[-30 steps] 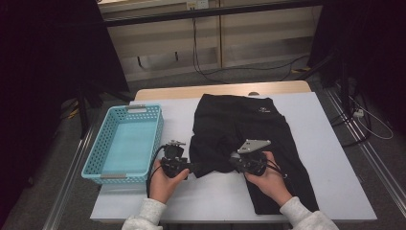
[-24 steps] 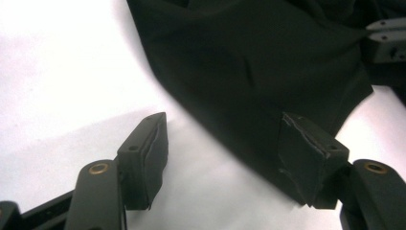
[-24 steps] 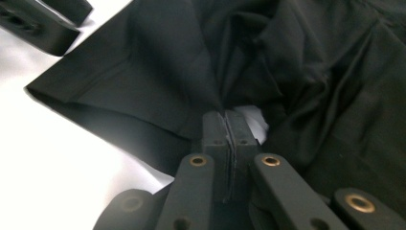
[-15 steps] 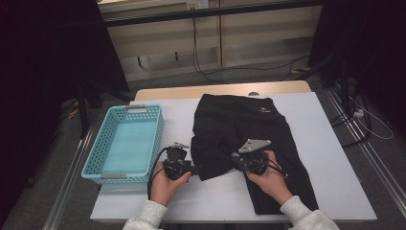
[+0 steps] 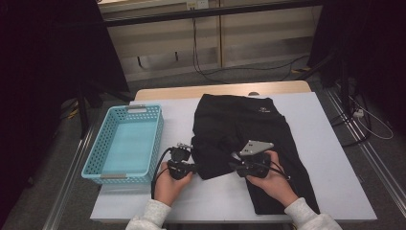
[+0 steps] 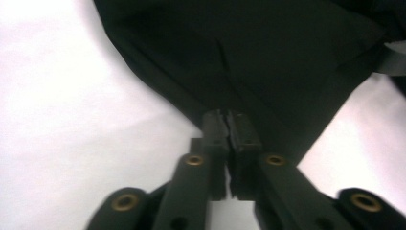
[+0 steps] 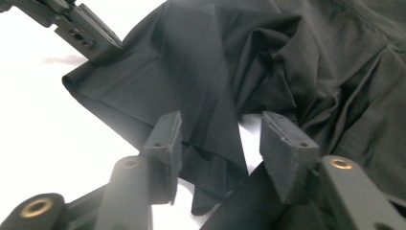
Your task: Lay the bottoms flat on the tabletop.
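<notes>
Here the black trousers (image 5: 244,129) lie on the white table (image 5: 325,143), waistband at the far edge, one leg folded up toward the middle and creased, the other running down the near right side. The left gripper (image 6: 226,125) has its jaws closed on the hem of the folded leg. The right gripper (image 7: 220,143) stands with jaws apart, a pointed fold of cloth between them, untouched by either pad. A blue basket (image 5: 125,143) sits just left of the trousers, near the left hand (image 5: 170,184).
</notes>
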A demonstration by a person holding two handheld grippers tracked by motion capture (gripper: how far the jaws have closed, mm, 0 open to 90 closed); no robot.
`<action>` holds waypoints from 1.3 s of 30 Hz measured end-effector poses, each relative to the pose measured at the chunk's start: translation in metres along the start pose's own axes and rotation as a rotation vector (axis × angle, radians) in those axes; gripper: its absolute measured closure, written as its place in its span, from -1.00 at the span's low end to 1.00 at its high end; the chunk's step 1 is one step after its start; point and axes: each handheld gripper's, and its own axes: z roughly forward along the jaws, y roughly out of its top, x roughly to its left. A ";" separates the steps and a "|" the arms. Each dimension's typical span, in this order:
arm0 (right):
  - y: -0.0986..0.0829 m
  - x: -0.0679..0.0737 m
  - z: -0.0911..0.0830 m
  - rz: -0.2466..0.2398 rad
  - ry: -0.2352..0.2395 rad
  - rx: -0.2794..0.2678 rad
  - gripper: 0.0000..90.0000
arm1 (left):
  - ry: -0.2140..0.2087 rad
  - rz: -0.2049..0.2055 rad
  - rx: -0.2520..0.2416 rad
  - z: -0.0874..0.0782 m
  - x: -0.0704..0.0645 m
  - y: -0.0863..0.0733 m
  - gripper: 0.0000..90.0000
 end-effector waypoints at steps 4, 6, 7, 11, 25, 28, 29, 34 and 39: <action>0.001 0.001 -0.002 -0.007 0.027 -0.009 0.02 | -0.008 -0.007 0.002 0.000 0.000 0.001 1.00; 0.001 0.003 -0.002 -0.017 0.033 -0.011 0.01 | -0.027 -0.018 0.015 -0.001 0.002 0.002 1.00; 0.001 0.004 -0.002 -0.020 0.038 -0.011 0.01 | -0.031 -0.025 0.012 -0.002 0.004 0.002 1.00; 0.002 0.006 -0.002 -0.031 0.061 -0.025 0.01 | -0.058 -0.053 0.006 -0.014 0.012 0.004 1.00; 0.006 0.040 0.015 -0.135 0.196 -0.012 0.05 | -0.072 -0.105 -0.016 -0.032 0.028 0.004 1.00; 0.005 0.041 0.021 -0.152 0.173 0.026 0.09 | -0.076 -0.110 -0.013 -0.033 0.029 0.004 1.00; 0.004 0.040 0.023 -0.152 0.169 0.039 0.09 | -0.073 -0.109 -0.016 -0.033 0.029 0.004 1.00; 0.003 0.039 0.024 -0.138 0.208 0.042 0.34 | -0.077 -0.116 -0.017 -0.034 0.030 0.005 1.00; 0.004 0.038 0.023 -0.120 0.194 0.048 0.80 | -0.084 -0.124 -0.019 -0.034 0.030 0.005 1.00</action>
